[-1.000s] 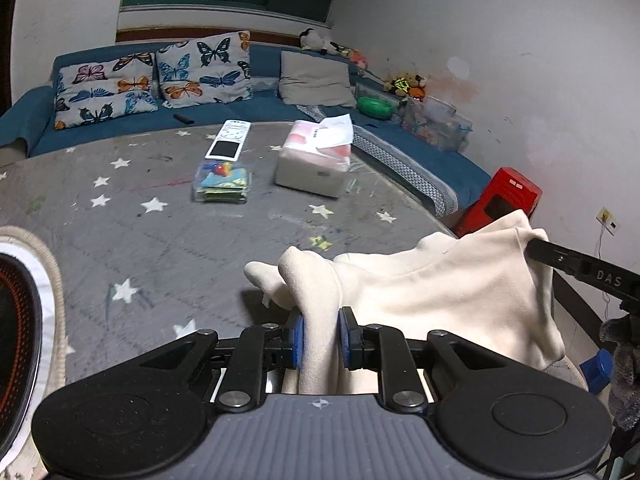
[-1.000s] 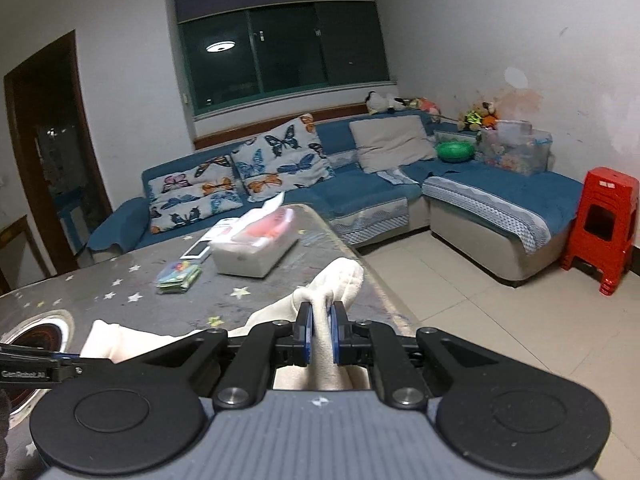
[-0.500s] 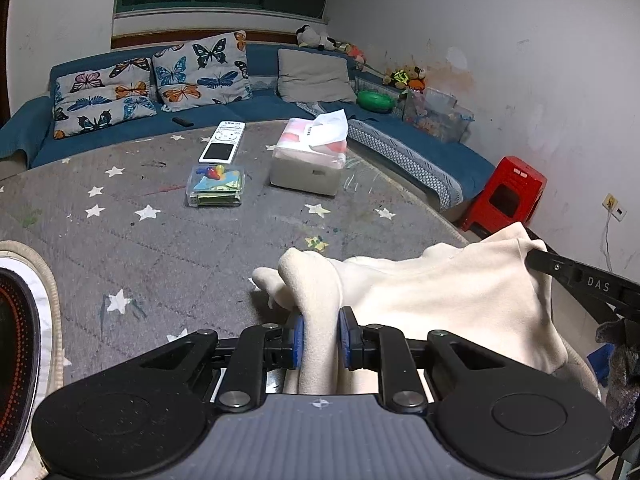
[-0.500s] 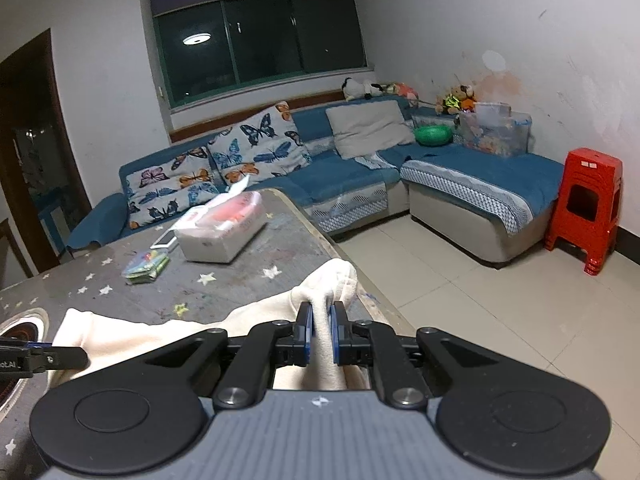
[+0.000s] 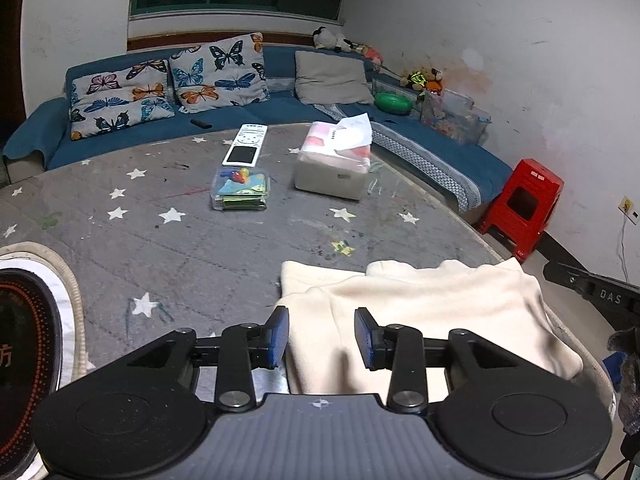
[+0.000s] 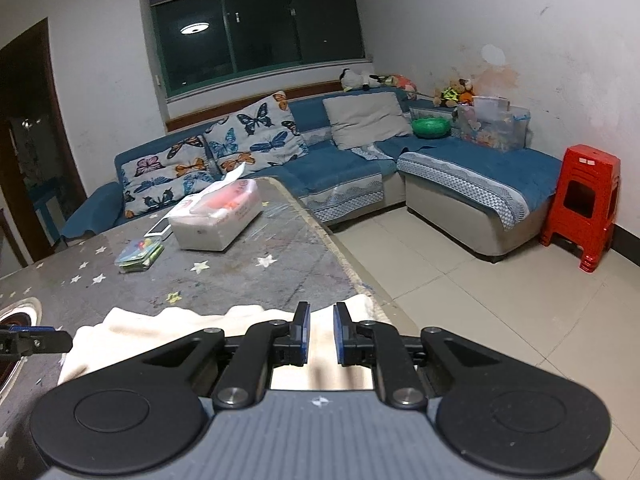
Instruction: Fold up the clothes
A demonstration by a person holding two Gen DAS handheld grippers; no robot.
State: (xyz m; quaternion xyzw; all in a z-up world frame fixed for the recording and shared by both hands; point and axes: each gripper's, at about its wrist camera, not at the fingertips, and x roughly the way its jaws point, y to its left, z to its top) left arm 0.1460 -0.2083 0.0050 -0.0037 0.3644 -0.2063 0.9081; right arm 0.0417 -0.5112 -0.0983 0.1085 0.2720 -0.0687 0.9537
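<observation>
We see a cream garment [image 5: 420, 320] lying folded on the near right part of the worktop [image 5: 200, 248], which is covered by a grey cloth with white stars. Its right side reaches the worktop's edge.

The left gripper [image 5: 322, 338] hangs over the garment's near left part with its jaws spread wide. The cloth lies between and under the blue pads [image 5: 279, 336] and does not appear pinched.

From the right wrist view, the same garment [image 6: 160, 328] stretches leftward from the right gripper [image 6: 321, 334]. Its jaws stand parted by a narrower gap, and cream cloth shows between and below them, close to the worktop's right edge. We cannot tell whether the pads touch the cloth, but they are not pressed together on it.

At the far left of that view the tip of the left gripper shows beside the garment's left end.

Well beyond the garment stand a tissue box [image 5: 332, 168], a clear plastic box [image 5: 240, 190] of coloured bits, and a white remote [image 5: 245, 150]. A blue sofa [image 6: 340, 160] and a red stool [image 6: 580, 204] lie past the worktop.
</observation>
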